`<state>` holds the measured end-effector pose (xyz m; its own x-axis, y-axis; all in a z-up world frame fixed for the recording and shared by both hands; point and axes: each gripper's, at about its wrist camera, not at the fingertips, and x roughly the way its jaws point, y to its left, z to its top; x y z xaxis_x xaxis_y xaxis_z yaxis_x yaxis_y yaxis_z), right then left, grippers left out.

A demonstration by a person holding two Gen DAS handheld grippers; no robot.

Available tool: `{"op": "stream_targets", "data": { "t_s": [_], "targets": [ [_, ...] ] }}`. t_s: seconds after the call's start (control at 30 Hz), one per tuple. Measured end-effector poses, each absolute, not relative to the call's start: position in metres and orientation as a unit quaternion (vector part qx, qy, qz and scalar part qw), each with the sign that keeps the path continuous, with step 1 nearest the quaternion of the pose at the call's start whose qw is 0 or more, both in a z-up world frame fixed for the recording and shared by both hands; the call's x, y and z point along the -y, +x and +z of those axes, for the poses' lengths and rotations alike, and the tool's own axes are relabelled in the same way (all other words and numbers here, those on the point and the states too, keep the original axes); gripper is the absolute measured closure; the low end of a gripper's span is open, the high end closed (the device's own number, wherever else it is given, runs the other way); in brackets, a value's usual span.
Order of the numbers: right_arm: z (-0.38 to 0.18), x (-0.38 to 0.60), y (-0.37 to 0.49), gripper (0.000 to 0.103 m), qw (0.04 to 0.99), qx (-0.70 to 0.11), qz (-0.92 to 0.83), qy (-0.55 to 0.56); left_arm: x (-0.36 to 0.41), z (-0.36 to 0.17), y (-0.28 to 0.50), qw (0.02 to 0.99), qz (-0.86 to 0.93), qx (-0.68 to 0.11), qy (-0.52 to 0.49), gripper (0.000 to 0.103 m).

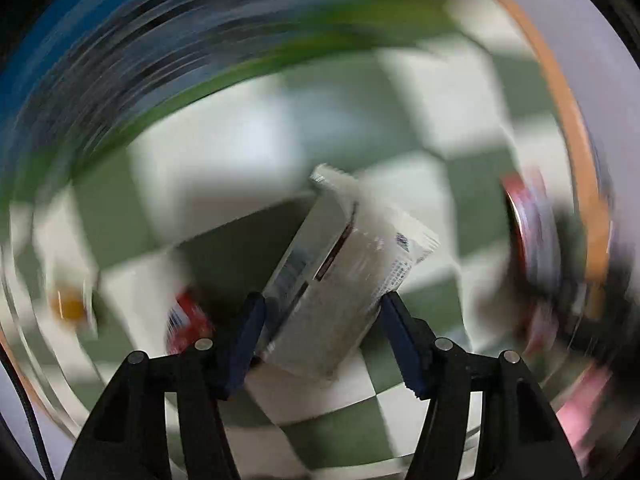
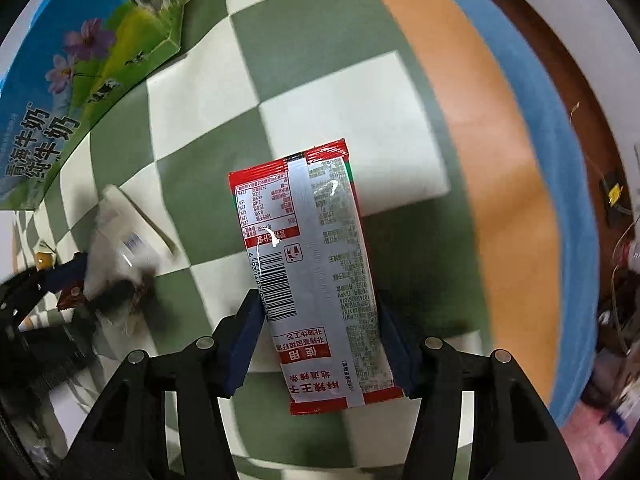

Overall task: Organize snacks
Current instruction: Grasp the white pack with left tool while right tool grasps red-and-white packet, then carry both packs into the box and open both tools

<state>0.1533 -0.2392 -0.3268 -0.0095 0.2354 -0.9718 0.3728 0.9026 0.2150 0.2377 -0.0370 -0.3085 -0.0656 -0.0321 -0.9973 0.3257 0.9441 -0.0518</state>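
Grippers point down at a green and white checked cloth [image 2: 320, 96], one in each hand, and each has a snack between its blue pads.

The right gripper [image 2: 320, 336] points nearly straight down. Its two blue pads sit on the long edges of a red and silver snack packet [image 2: 312, 264] — one pad on the left edge, one on the right edge. The packet looks pinched. It shows its back side, with a bar code and small print, and it reaches from between the pads out over a white square and a green square of the cloth. Whether the packet rests on the cloth or hangs above it is hard to tell.

The left gripper [image 1: 320, 312] points straight down too. Its view is smeared all round, but the thing between the pads is sharp: a white snack packet [image 1: 348, 276] with a zigzag end, tilted and folded a bit. Both blue pads press on its sides, so it is pinched. A red wrapper [image 1: 186, 320] peeks out just beside the left pad, too smeared to read.

In the right wrist view, the left gripper shows at the far left edge, with the white packet blurred in its pads. A milk box [image 2: 80, 68] with flowers and cows on it lies at the top left, on the cloth. Past the cloth runs an orange table top [image 2: 472, 128] with a blue edge [image 2: 560, 160].
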Motion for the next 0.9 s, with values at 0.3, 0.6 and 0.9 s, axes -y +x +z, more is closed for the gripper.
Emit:
{"op": "stream_targets", "data": {
  "t_s": [0.3,0.6,0.9],
  "targets": [
    [-0.314,0.224,0.162,0.02,0.687,-0.699,-0.041,0.192,0.042,-0.299,0.243,0.669,-0.18,-0.711,0.122,0.043],
    [-0.318,0.201,0.163,0.045,0.722,-0.672,-0.062,0.153,0.043,-0.31,0.227,0.682,-0.125,-0.717,0.076,0.054],
    [-0.316,0.173,0.152,0.039,0.705,-0.696,0.002,0.134,0.039,-0.333,0.205,0.656,-0.137,-0.74,0.057,0.051]
  ]
}}
